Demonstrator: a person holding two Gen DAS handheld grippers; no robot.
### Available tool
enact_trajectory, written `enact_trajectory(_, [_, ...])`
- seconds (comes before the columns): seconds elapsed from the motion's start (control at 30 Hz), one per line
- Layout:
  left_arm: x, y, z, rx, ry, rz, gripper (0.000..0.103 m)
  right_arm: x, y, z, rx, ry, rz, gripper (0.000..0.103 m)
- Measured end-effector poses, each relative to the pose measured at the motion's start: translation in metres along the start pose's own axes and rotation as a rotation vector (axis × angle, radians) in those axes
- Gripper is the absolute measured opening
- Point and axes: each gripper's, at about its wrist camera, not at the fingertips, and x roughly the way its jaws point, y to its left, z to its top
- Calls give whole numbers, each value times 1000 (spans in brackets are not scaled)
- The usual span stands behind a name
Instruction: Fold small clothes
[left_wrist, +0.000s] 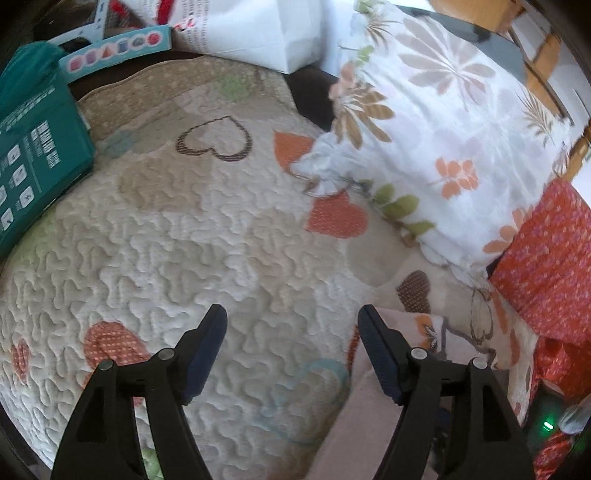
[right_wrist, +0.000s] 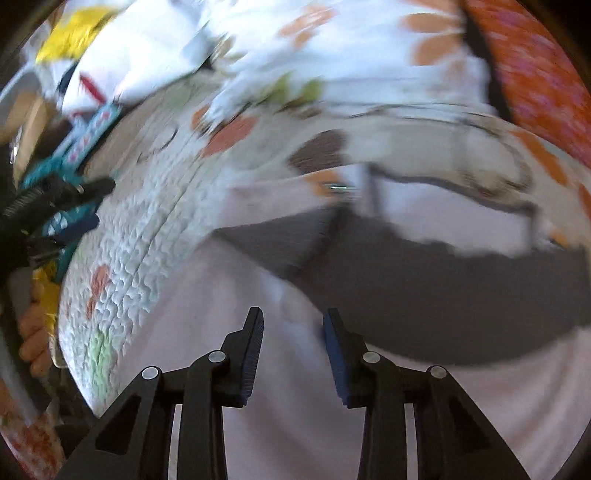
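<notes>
A small pale pink garment (right_wrist: 280, 369) with a dark grey band (right_wrist: 424, 295) lies on a quilted heart-print bedspread (left_wrist: 207, 236). In the left wrist view its pink edge (left_wrist: 354, 424) shows at the lower right, under the right finger. My left gripper (left_wrist: 291, 317) is open and empty above the bedspread, left of the garment. My right gripper (right_wrist: 293, 319) is open just above the pink cloth, nothing between its fingers. The right wrist view is motion-blurred. My left gripper also shows in the right wrist view (right_wrist: 74, 206) at the far left.
A floral pillow (left_wrist: 443, 140) lies at the back right, a red patterned cloth (left_wrist: 550, 266) to its right. A teal box (left_wrist: 33, 155) sits at the left, a white bag (left_wrist: 266, 33) at the back. The bedspread ends at the left edge.
</notes>
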Motion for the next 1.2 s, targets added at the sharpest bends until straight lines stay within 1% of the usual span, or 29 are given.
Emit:
enact_trajectory(0.07, [-3,8,2,-8,-8,2,72,29,15,19,-27,28,-41,37])
enact_trajectory(0.13, [-6,12,4,-6,-19,10,72,51,25,40,-42,30,-101,39])
enact_trajectory(0.2, [-9,16,5,3,-31,27,72,69,31,65,-37,13,-148,39])
enact_trajectory(0.3, [-9,20,6,7,-31,37,72,83,33,92,-2,12,-187,39])
enact_trajectory(0.37, [-8,22,6,5,-25,32,72,78,35,101,25,0,-188,39])
enact_trajectory(0.4, [-8,21,6,7,-23,29,72,69,34,103,48,-19,-167,39])
enact_trajectory(0.5, [-10,16,3,27,-22,20,72,37,31,94,78,-58,-139,40])
enact_trajectory(0.6, [-14,7,-5,58,-20,6,72,-4,16,67,87,-80,-172,42])
enact_trajectory(0.67, [-17,0,-13,97,-12,0,72,-28,3,47,102,-84,-209,45])
enact_trajectory(0.77, [-23,-12,-28,157,4,-6,72,-71,-33,5,151,-81,-287,46])
enact_trajectory(0.8, [-26,-15,-33,172,10,-13,72,-92,-51,-15,182,-83,-335,46])
enact_trajectory(0.87, [-36,-23,-45,204,18,-42,72,-127,-82,-47,240,-93,-408,47])
enact_trajectory(0.9, [-41,-27,-49,216,20,-57,72,-150,-102,-69,291,-107,-443,49])
enact_trajectory(0.93, [-48,-31,-55,228,20,-77,72,-165,-117,-85,336,-120,-458,52])
enact_trajectory(0.97, [-57,-35,-63,237,17,-101,72,-184,-135,-108,403,-139,-465,54])
enact_trajectory(1.03, [-70,-40,-76,244,15,-130,73,-207,-162,-140,503,-167,-450,55])
enact_trajectory(1.1, [-81,-44,-91,251,7,-135,76,-222,-186,-176,597,-184,-417,55])
enact_trajectory(1.2, [-84,-46,-115,229,13,-126,79,-224,-207,-210,670,-192,-371,55])
